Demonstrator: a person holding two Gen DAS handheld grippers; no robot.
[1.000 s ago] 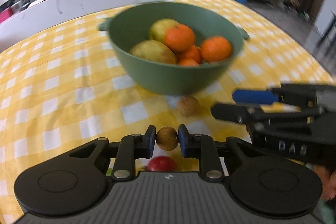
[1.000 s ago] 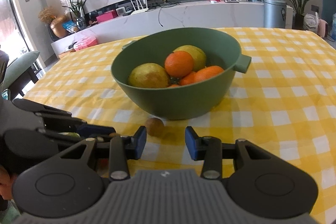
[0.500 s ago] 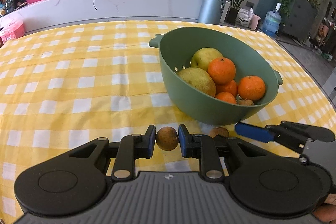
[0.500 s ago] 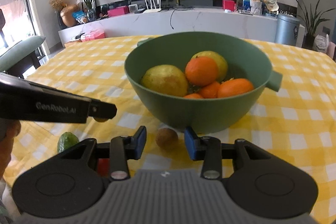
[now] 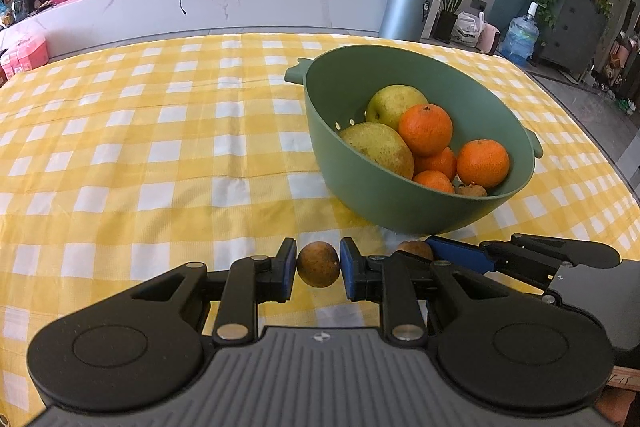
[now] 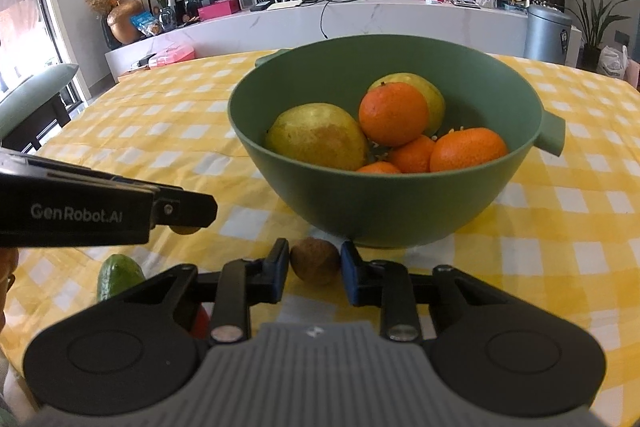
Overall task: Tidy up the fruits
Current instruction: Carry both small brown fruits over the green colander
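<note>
Your right gripper (image 6: 315, 262) has just closed its jaws on 1 brown fruit (image 6: 315, 261) before the green bowl (image 6: 384, 211), while your left gripper (image 5: 318, 264) clamps another (image 5: 318, 264).

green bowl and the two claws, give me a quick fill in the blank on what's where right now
1. The round green plastic bowl sits on a yellow and white ____ tablecloth.
2. Each claw is shut on a small round ____ fruit: left claw, right claw.
3. The orange mandarins lie ____ the bowl.

Missing words: checked; brown; inside
</note>
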